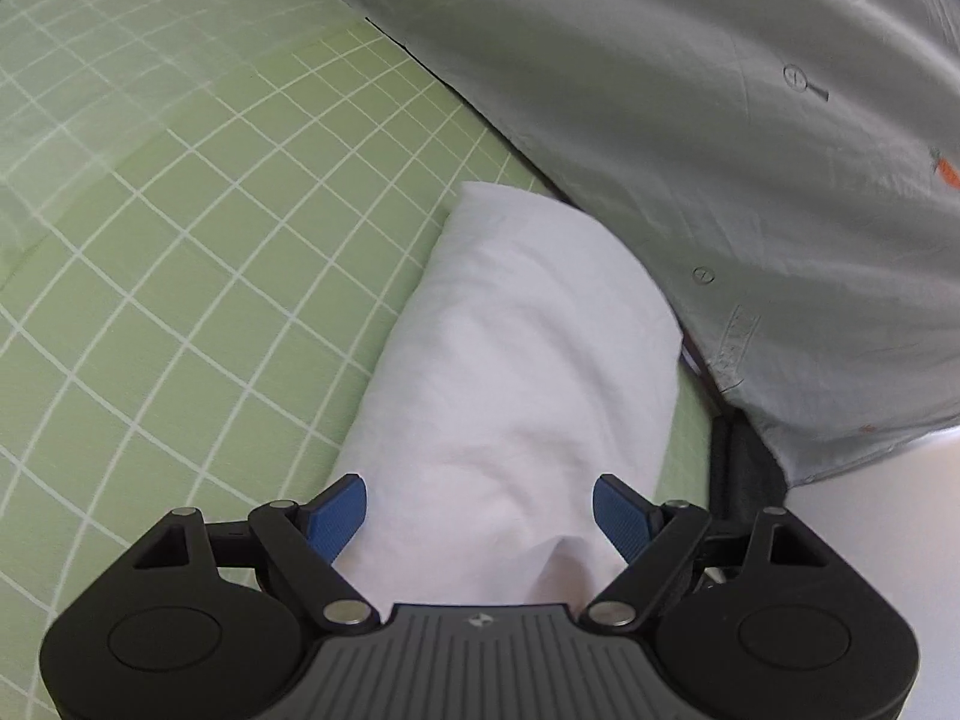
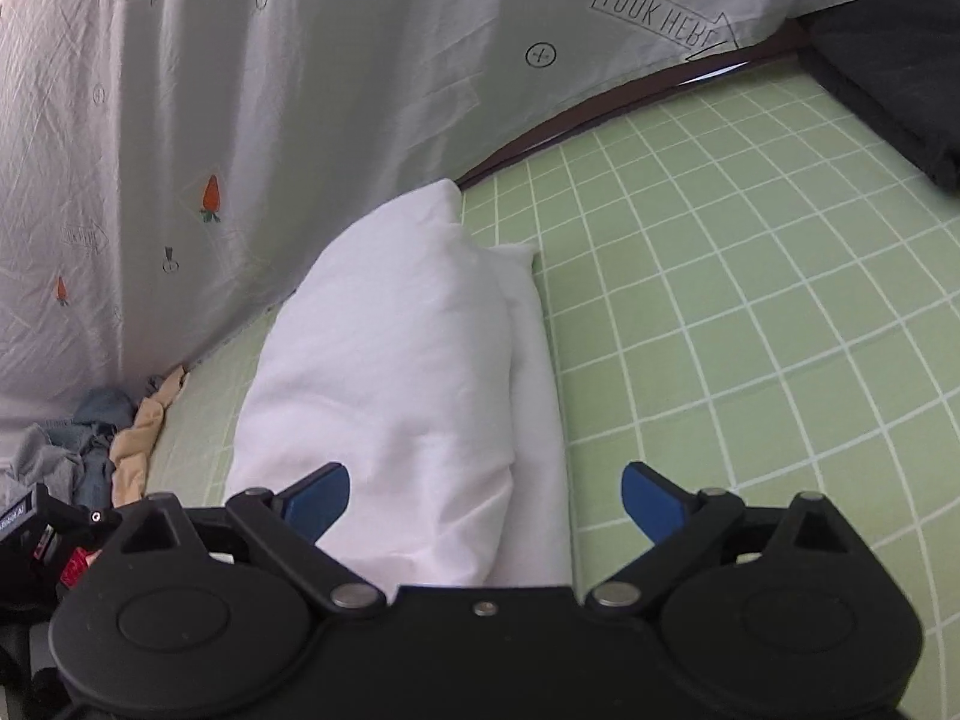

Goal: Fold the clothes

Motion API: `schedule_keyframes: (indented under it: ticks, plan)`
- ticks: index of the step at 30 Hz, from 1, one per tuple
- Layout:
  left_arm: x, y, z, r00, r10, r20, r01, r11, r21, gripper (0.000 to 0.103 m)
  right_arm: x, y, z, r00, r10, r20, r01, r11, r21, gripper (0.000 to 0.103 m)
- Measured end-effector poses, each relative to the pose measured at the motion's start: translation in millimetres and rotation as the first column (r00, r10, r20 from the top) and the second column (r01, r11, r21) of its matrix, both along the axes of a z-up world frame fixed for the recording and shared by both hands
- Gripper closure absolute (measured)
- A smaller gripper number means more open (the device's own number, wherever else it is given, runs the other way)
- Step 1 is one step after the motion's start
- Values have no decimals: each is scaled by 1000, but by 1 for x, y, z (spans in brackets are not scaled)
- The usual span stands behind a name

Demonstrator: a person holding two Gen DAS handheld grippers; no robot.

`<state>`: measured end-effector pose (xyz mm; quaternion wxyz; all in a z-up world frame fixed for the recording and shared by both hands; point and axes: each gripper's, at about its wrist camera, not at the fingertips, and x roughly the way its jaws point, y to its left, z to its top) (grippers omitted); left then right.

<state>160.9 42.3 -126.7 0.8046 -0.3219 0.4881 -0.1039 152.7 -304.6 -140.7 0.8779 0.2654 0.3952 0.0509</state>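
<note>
Left wrist view: the left tool [image 1: 479, 513] gapes open above a soft, rounded white folded cloth [image 1: 510, 360] lying on the green checked sheet [image 1: 180, 240], beside a pale printed curtain [image 1: 720, 120].

Right wrist view: the right tool [image 2: 485, 498] is also open over the cloth [image 2: 390, 360]; only here appear a crumpled clothes heap [image 2: 90, 438] and a dark folded fabric [image 2: 888, 78].

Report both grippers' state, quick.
Left gripper: open, holding nothing; the folded white garment lies between its fingers, ungripped.
Right gripper: open, holding nothing, above the same garment.
</note>
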Motion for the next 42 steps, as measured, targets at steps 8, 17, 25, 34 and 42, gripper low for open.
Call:
schedule_keyframes:
  ticks: [8,17,25,34,42]
  plan:
    - [-15,-68,-6,959,-280,-39,274,883,382,5,-15,-2,-5,999,-20,-43,17,998,-64,5]
    - [-20,-68,-16,948,-297,-111,317,863,395,0,-14,2,-2,1000,12,-15,-13,999,-43,4]
    - [-23,-63,-19,953,-272,-131,301,887,349,0,1,31,-14,986,165,-18,-165,986,18,42]
    - [-26,-30,1,982,-175,-77,188,956,227,0,-4,31,-24,981,170,-93,-166,985,52,32]
    - [-28,21,13,999,52,-2,-50,976,211,0,-22,23,-24,988,124,-94,-114,988,105,32]
